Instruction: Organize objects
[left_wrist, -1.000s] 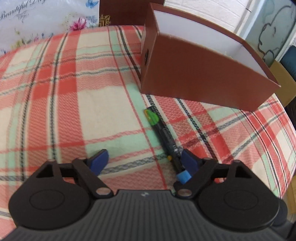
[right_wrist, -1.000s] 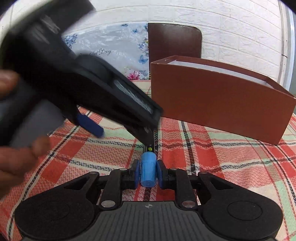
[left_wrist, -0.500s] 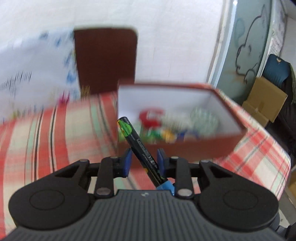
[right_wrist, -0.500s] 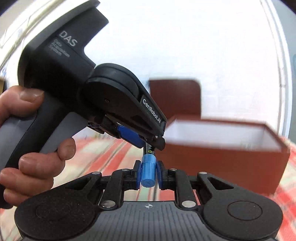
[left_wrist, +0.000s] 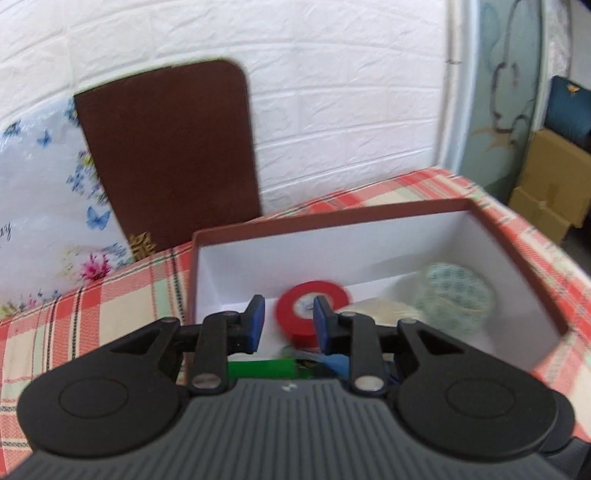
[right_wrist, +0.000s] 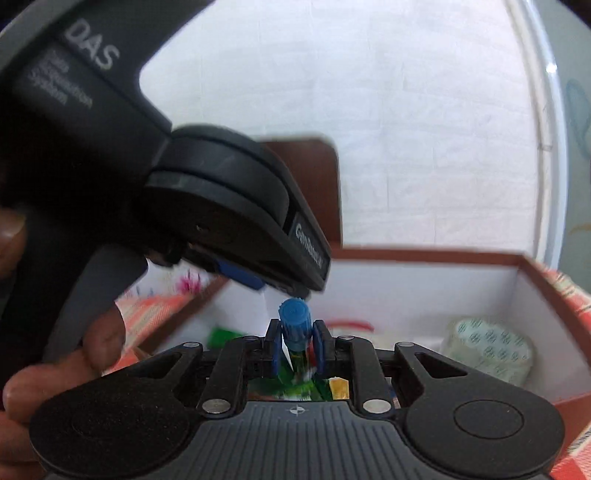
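Right wrist: right claw (right_wrist: 296, 345) is opening around the pen (right_wrist: 294, 326) (blue cap up) above the box (right_wrist: 554, 291); left claw (left_wrist: 289, 325) spread, empty.

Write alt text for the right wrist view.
The right gripper, jaws opening, has a blue-capped pen between its pads above an open brown box. The left gripper, held by a hand, hangs overhead; a patterned tape roll lies inside the box.

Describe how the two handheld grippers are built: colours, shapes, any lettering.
Both grippers, the left gripper and the right gripper, have black linkage arms with silver pivot pins, round black discs on each side, a ribbed grey body and blue fingertip pads. Seen from the right wrist, the left one's dark pistol-style handle carries white "DAS" lettering.
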